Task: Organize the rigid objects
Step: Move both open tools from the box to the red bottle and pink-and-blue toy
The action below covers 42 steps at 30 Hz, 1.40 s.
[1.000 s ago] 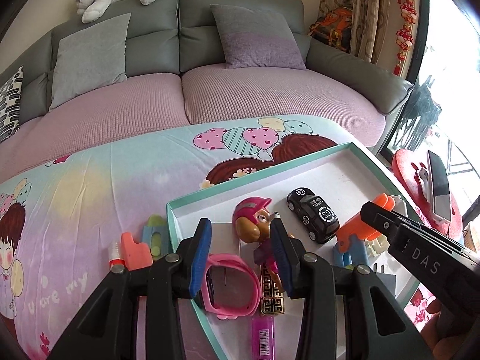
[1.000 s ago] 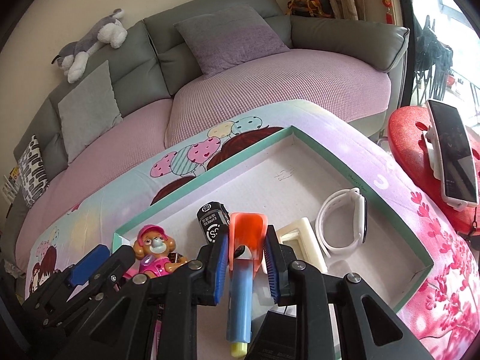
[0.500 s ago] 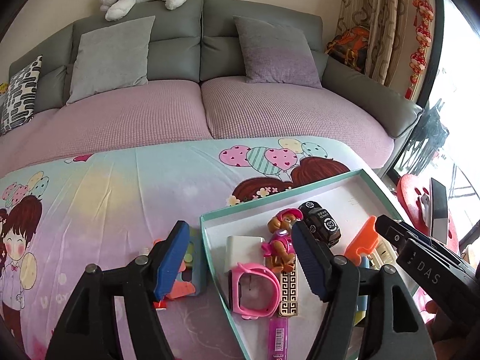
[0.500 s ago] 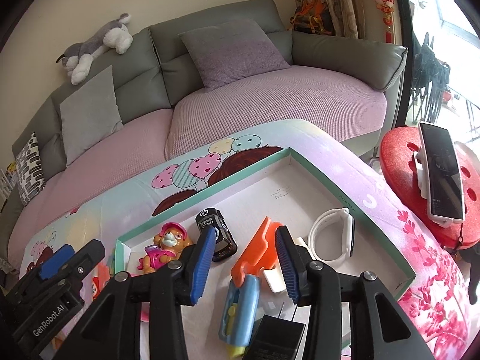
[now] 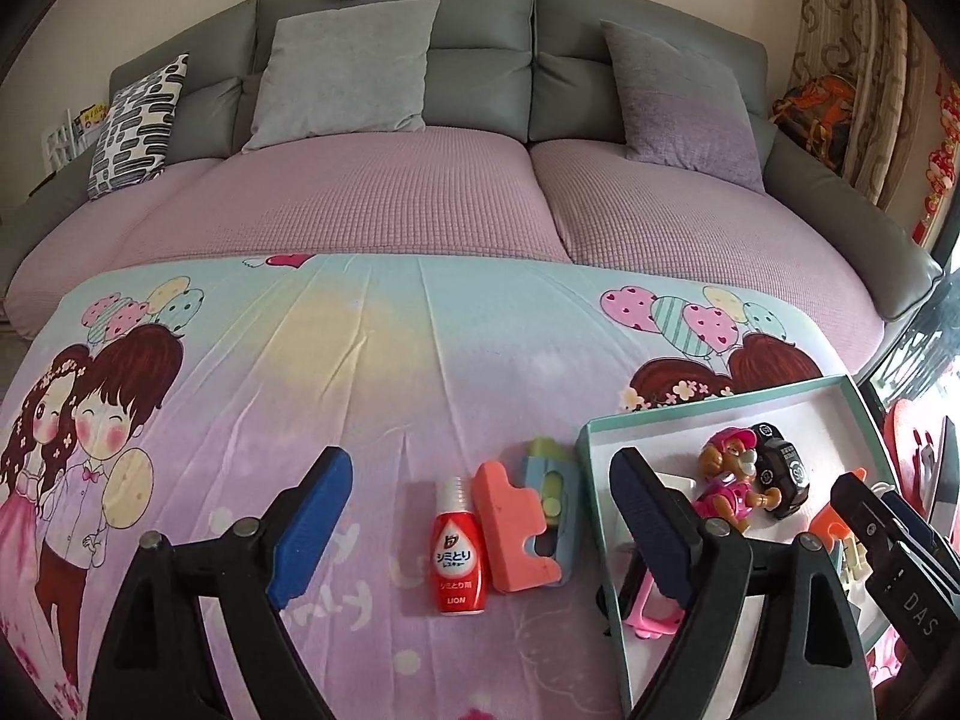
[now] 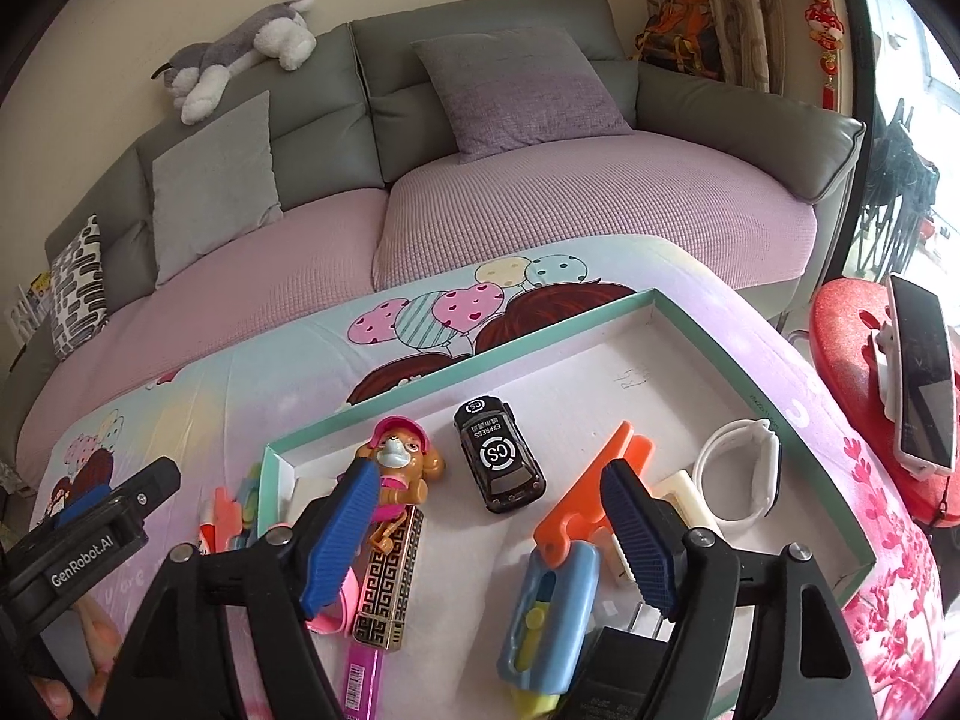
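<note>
Left tongs (image 5: 474,531) angled down over tabletop (image 5: 372,384), jaws opening, empty — red bottle (image 5: 459,561), coral piece (image 5: 516,531) lie below. Right tongs (image 6: 495,531) opening, empty, above tray (image 6: 690,360) — blue-orange cutter (image 6: 555,594), toy car (image 6: 498,456), puppy figure (image 6: 399,465) inside.

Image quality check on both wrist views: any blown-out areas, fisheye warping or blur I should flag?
Left wrist view: sharp; strong fisheye bend along the grey sofa back; black corner vignette. Right wrist view: sharp; daylight at the window on the right is blown out; the teal-rimmed white tray looks skewed by the lens.
</note>
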### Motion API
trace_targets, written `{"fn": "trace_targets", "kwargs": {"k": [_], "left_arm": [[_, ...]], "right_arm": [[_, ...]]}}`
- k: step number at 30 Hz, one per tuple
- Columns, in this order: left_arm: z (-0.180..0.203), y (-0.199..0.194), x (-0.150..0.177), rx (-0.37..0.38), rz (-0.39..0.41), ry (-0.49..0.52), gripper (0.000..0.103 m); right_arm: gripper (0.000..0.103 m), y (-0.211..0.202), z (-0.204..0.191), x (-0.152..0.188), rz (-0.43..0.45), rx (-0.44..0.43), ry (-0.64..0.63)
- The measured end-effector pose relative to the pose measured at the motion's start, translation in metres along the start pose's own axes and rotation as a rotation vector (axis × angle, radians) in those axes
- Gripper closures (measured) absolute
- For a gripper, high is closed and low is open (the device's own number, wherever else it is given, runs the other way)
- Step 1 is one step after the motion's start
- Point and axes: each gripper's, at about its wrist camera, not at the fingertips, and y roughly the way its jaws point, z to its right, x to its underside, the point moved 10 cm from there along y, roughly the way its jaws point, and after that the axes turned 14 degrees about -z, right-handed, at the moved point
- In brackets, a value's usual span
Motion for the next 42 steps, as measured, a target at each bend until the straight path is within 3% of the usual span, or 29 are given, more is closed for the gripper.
{"fn": "trace_targets", "kwargs": {"k": [6, 9, 27, 36, 42], "left_arm": [[-0.015, 0.006, 0.001, -0.024, -0.015, -0.042, 0.014], [-0.016, 0.009, 0.002, -0.021, -0.015, -0.052, 0.000], [-0.029, 0.012, 0.003, -0.016, -0.032, -0.080, 0.000], [-0.081, 0.017, 0.008, -0.059, -0.064, -0.179, 0.000], [-0.081, 0.030, 0.016, -0.064, -0.118, -0.156, 0.000]], "right_arm": [[0.014, 0.005, -0.006, 0.002, -0.012, 0.010, -0.018], [0.000, 0.005, -0.003, 0.002, -0.011, 0.024, -0.012], [0.000, 0.008, 0.001, 0.001, -0.015, 0.007, 0.030], [0.000, 0.015, -0.043, 0.006, -0.032, -0.096, -0.033], [0.000, 0.023, -0.080, 0.013, -0.050, -0.126, -0.112]]}}
